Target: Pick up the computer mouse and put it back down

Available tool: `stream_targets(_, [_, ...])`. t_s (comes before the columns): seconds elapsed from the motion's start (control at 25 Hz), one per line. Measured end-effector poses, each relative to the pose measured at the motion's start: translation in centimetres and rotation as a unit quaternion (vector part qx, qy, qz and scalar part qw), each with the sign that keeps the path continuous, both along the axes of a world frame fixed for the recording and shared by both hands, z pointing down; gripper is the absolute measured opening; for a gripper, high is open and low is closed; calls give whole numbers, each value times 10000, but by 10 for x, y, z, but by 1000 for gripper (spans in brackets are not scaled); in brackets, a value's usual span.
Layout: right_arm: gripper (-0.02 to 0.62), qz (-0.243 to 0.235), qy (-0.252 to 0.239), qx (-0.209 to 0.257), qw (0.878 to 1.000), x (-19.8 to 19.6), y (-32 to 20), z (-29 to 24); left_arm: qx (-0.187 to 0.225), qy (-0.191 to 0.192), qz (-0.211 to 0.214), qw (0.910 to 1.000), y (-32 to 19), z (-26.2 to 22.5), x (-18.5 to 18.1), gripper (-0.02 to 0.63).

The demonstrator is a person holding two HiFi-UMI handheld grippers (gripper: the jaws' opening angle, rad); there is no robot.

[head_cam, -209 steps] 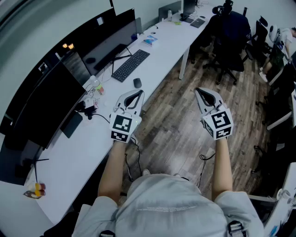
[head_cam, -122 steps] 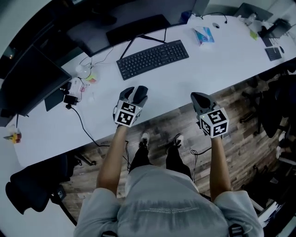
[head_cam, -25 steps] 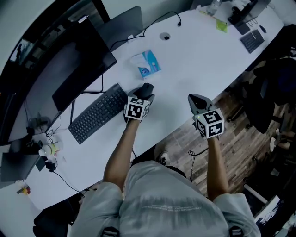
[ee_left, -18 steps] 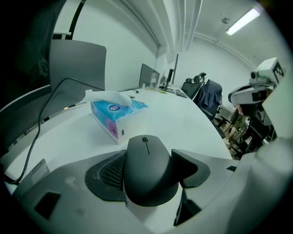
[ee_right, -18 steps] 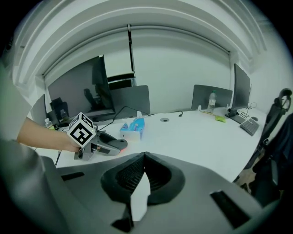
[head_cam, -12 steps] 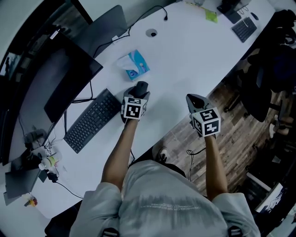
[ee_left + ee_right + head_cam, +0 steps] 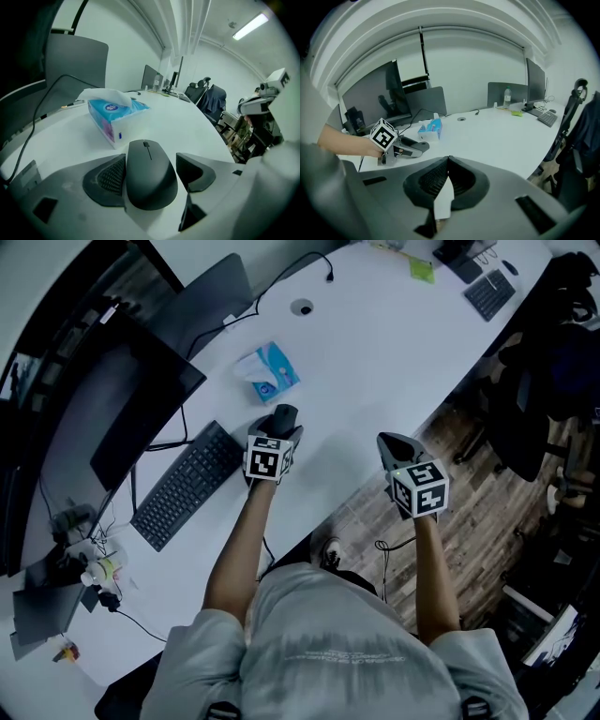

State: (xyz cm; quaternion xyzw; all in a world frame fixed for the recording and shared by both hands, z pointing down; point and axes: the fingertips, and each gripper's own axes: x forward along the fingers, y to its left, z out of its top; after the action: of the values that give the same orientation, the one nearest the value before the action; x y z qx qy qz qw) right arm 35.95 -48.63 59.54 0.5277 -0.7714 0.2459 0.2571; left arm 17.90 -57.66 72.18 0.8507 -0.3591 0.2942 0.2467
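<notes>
The dark computer mouse [image 7: 285, 414] sits between the jaws of my left gripper [image 7: 280, 425], just right of the keyboard. In the left gripper view both pads press against the sides of the mouse [image 7: 150, 173], so my left gripper [image 7: 151, 165] is shut on it, low at the white desk [image 7: 375, 352]. I cannot tell whether the mouse rests on the surface. My right gripper [image 7: 393, 442] hangs at the desk's front edge, its jaws shut with nothing between them; its own view shows my right gripper [image 7: 449, 162] pointing across the desk.
A blue tissue box [image 7: 268, 377] lies just beyond the mouse. A black keyboard [image 7: 184, 486] and a dark monitor [image 7: 112, 399] are to the left. A second keyboard [image 7: 489, 293] lies far right. Office chairs [image 7: 553, 362] stand on the wooden floor.
The left gripper has carried the mouse from near the keyboard to beside the tissue box. Over the last half second both grippers barely moved.
</notes>
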Motion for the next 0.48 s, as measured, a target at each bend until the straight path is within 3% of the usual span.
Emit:
stream_targets(0.32, [2, -171, 115, 574, 9981, -2, 26, -36, 282, 517, -257, 9979, 15, -43, -24, 313])
stream_targets(0.48, [2, -223, 82, 967, 9950, -6, 49, -64, 624, 398, -445, 9963, 37, -71, -48, 311])
